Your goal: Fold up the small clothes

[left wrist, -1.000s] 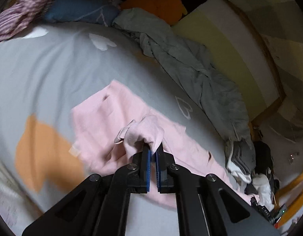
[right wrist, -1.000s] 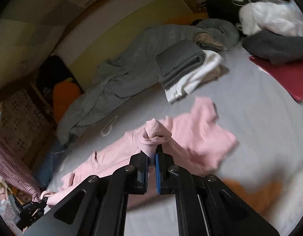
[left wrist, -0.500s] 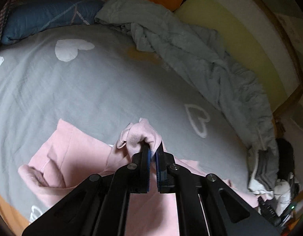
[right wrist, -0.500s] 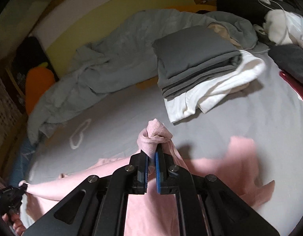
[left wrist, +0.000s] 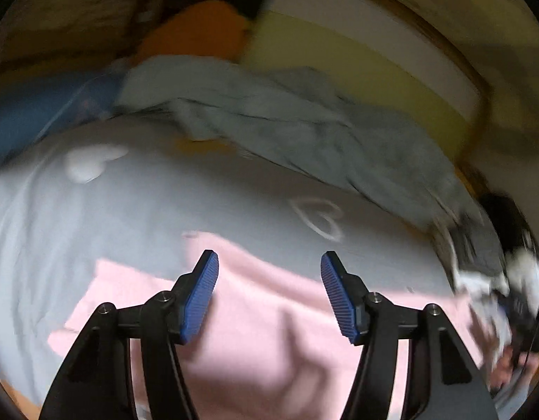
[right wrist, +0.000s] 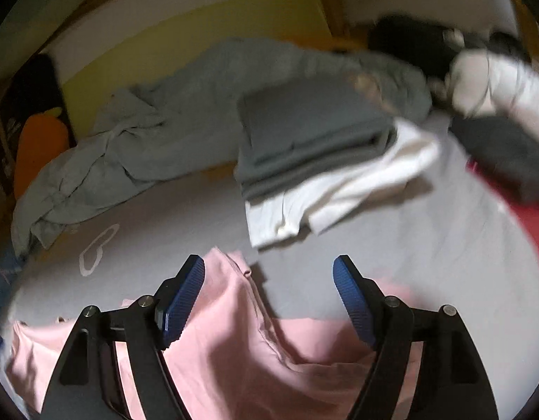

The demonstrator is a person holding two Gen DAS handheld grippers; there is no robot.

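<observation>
On the bed: a pink garment (left wrist: 255,343) lies spread over the grey sheet (left wrist: 136,206), partly flat, with soft folds and creases across it.
Left gripper (left wrist: 269,294): jaws spread wide, the blue ribbed pads (left wrist: 201,297) well apart; nothing between them. The pink cloth lies below and past the tips; whether they touch it I cannot tell.
Right gripper (right wrist: 269,297): jaws likewise wide apart, holding nothing. An edge of the pink garment (right wrist: 234,332) runs up between the two pads, with bare sheet (right wrist: 427,245) under the right-hand one.
Garment from the right view: it reaches leftward under the gripper's arms, and a ridge runs diagonally through the middle.
Beyond the garment: a folded grey piece (right wrist: 304,140) sits on a white one (right wrist: 339,192), stacked, near the pink edge but apart from it.
Along the far side: a crumpled grey-green blanket (left wrist: 304,126) lies against a yellow cushion (left wrist: 357,70).
Corner: an orange pillow (left wrist: 196,31).
Sheet print: white heart shapes (left wrist: 318,217).
Sharpness: both views are blurred.
</observation>
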